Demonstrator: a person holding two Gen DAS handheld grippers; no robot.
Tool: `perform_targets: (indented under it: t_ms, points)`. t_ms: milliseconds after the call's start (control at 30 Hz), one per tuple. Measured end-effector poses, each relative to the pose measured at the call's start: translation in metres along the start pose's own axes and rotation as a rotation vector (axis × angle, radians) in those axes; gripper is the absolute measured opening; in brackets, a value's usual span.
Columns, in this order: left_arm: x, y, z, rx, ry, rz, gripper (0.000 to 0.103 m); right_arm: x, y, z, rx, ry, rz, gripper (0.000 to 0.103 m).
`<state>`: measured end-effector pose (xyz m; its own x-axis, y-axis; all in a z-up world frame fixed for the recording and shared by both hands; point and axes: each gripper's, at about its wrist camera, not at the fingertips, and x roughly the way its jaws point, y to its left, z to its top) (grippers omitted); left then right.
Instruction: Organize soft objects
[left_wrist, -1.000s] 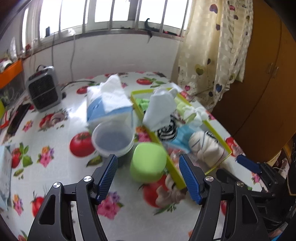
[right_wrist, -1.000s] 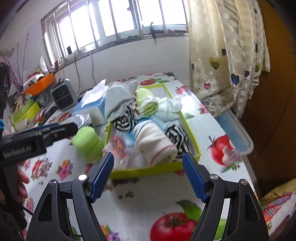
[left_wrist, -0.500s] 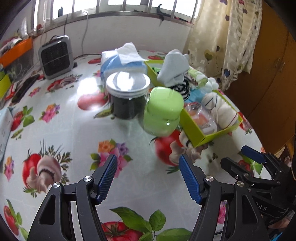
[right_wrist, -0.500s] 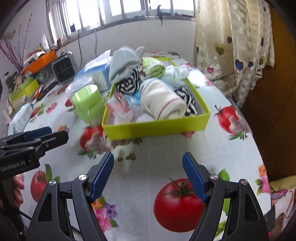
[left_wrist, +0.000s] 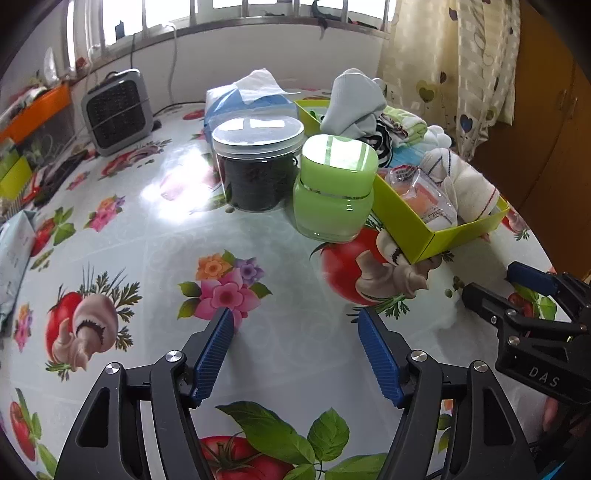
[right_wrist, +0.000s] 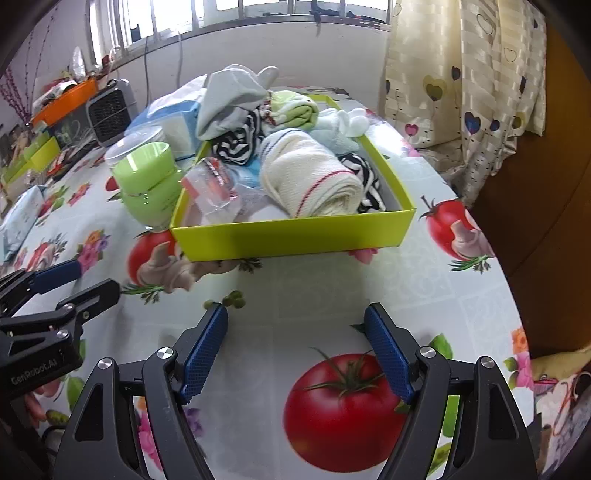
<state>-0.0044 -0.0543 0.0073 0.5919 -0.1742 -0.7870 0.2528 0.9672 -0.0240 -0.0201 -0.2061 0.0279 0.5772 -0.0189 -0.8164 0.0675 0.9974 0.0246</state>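
Note:
A lime-green tray (right_wrist: 295, 236) on the flowered tablecloth holds a pile of soft things: a cream rolled cloth (right_wrist: 314, 181), a grey sock (right_wrist: 229, 99) on top, a green roll (right_wrist: 295, 107), black-and-white striped pieces (right_wrist: 236, 142) and a clear plastic packet (right_wrist: 214, 188). My right gripper (right_wrist: 295, 310) hangs open over bare tablecloth just in front of the tray's near wall. In the left wrist view the tray (left_wrist: 406, 221) lies to the upper right with the cream roll (left_wrist: 461, 181) in its corner. My left gripper (left_wrist: 295, 317) is open and empty, short of the jars.
A green jar (left_wrist: 336, 184) and a clear jar of dark contents (left_wrist: 258, 166) stand against the tray's left side. Behind them are a tissue box (left_wrist: 243, 96) and a small heater (left_wrist: 118, 110). The table's edge, a curtain (right_wrist: 461, 92) and a wooden cupboard lie to the right.
Both grippers have sunk toward the table and drawn back toward the near side, so tray and jars now sit higher in both views. Both stay open and empty.

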Motion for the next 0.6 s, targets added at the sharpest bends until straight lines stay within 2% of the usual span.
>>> perform_targets:
  t_ms: [133,300,400,600]
  points:
    - [0.001,-0.004,-0.002,0.011,-0.008,0.036,0.073,0.004,-0.004,0.003,0.008,0.01,-0.021,0.084]
    - [0.002,-0.005,-0.001,0.003,-0.004,0.038,0.079,0.006,-0.007,0.005,0.016,0.014,-0.027,0.087]
    - [0.003,-0.006,-0.001,0.005,0.0,0.034,0.084,0.008,-0.008,0.006,0.023,0.019,-0.031,0.091]
    - [0.005,-0.006,-0.001,-0.005,0.007,0.038,0.088,0.011,-0.01,0.006,0.033,0.034,-0.036,0.1]
